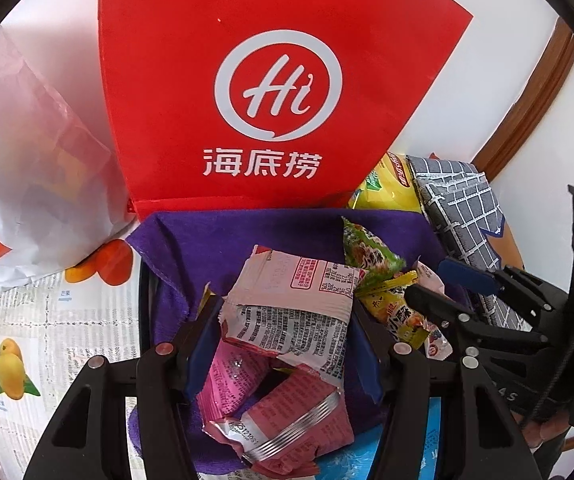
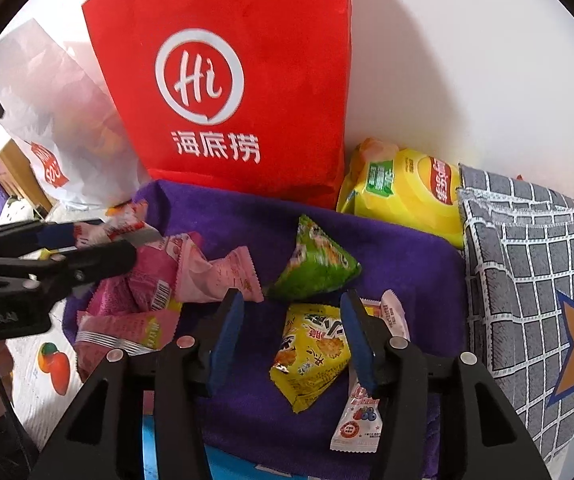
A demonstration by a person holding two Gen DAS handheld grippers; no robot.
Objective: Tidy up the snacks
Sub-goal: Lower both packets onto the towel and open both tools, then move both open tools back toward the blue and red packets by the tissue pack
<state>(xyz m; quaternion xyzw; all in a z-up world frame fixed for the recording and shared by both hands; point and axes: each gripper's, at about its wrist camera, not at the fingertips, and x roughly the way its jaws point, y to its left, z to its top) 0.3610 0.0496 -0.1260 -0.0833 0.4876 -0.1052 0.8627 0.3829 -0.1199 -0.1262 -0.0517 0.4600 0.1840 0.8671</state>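
Note:
A purple cloth (image 2: pixel 399 248) carries loose snack packets. My left gripper (image 1: pixel 283 310) is shut on a white-and-pink packet (image 1: pixel 287 304), its blue pads pressing both sides; more pink packets (image 1: pixel 287 412) lie under it. In the right wrist view the left gripper (image 2: pixel 115 240) reaches in from the left over the pink pile (image 2: pixel 147 292). My right gripper (image 2: pixel 291 298) stands open, and a yellow packet (image 2: pixel 311 356) lies on the cloth between its fingers, clear of the left pad. A green triangular packet (image 2: pixel 315 260) lies just beyond. The right gripper (image 1: pixel 427 280) also shows at the right of the left wrist view.
A red paper bag (image 2: pixel 227 80) stands behind the cloth against the white wall. Beside it are a white plastic bag (image 2: pixel 59 120), a yellow crisps bag (image 2: pixel 407 192) and a grey checked fabric pouch (image 2: pixel 527 260). A small white sweet packet (image 2: pixel 355 420) lies by the right finger. The fruit-print tablecloth (image 1: pixel 47 340) shows at left.

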